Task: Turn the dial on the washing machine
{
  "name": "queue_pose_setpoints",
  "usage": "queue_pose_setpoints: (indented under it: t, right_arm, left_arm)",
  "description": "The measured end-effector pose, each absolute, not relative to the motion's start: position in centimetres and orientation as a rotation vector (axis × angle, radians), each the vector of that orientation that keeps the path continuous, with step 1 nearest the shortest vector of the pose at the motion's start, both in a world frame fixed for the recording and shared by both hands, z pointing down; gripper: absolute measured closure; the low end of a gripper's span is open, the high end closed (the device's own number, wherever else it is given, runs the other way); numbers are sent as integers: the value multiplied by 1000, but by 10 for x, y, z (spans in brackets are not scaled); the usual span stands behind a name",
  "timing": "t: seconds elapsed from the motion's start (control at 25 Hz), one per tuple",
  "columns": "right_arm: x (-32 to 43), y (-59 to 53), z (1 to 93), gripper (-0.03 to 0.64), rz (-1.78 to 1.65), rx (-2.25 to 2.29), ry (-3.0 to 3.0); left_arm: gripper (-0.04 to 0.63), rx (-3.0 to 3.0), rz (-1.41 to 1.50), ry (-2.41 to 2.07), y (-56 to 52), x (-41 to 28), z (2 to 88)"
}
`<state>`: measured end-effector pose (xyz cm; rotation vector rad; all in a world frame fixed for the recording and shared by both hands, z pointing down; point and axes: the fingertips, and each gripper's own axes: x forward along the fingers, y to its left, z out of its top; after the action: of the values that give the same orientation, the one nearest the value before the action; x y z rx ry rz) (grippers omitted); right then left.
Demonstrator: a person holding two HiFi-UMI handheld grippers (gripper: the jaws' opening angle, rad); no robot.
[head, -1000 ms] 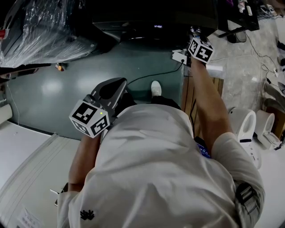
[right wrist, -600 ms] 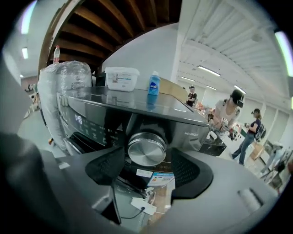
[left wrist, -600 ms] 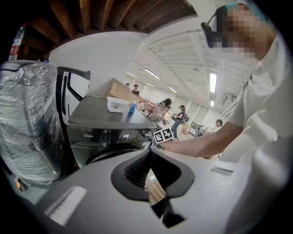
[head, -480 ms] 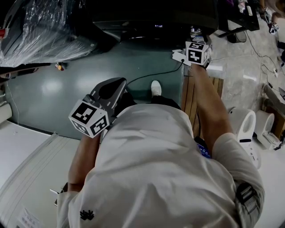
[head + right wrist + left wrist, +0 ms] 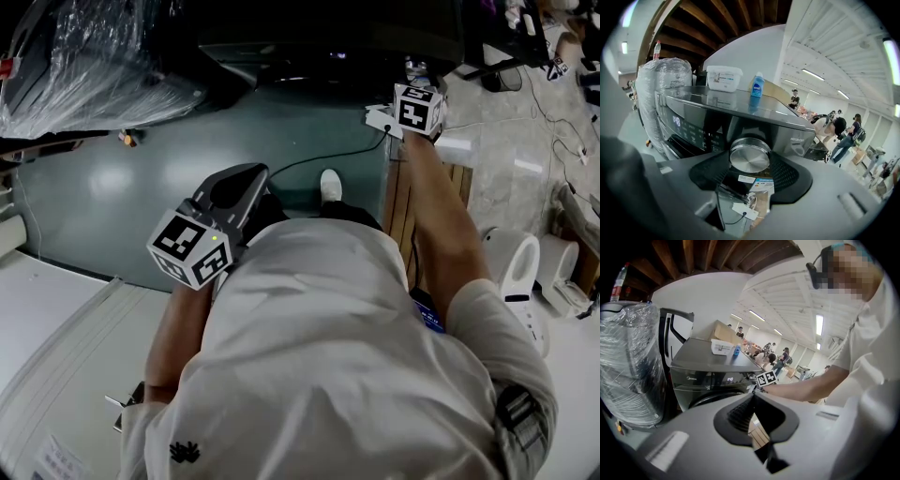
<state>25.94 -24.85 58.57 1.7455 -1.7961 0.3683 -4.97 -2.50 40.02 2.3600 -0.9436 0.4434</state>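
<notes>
The dark grey washing machine (image 5: 693, 123) fills the right gripper view, its display lit. Its round steel dial (image 5: 750, 156) sits between the black pads (image 5: 714, 174) of my right gripper (image 5: 750, 161). Both pads touch the dial's sides, and the jaws have just been closing on it. In the head view the right gripper (image 5: 412, 80) reaches under the machine's dark top (image 5: 309, 42), fingertips hidden. My left gripper (image 5: 255, 173) hangs over the green floor, away from the machine (image 5: 708, 376). Its jaws (image 5: 754, 397) are shut on nothing.
A white tub (image 5: 724, 78) and a blue bottle (image 5: 757, 87) stand on the machine's top. A plastic-wrapped bundle (image 5: 84, 66) stands to its left. A black cable (image 5: 319, 161) crosses the floor; a wooden pallet (image 5: 403, 202) and white appliances (image 5: 516, 262) lie right. People stand far behind.
The right gripper's marker cube has rolled about its own axis and shifted slightly left at the dial. The left gripper has stayed where it was.
</notes>
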Motion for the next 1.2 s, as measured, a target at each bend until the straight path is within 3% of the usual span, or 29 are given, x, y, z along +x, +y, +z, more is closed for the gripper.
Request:
queue_pose_setpoints:
  t: [0.4, 1.2]
  right_arm:
    - [269, -248, 585, 344, 778, 1920, -1953]
    - [262, -240, 584, 337, 440, 1725, -1902]
  left_arm:
    - [540, 2367, 439, -932, -26, -43, 401]
    - [540, 2372, 445, -921, -27, -40, 402]
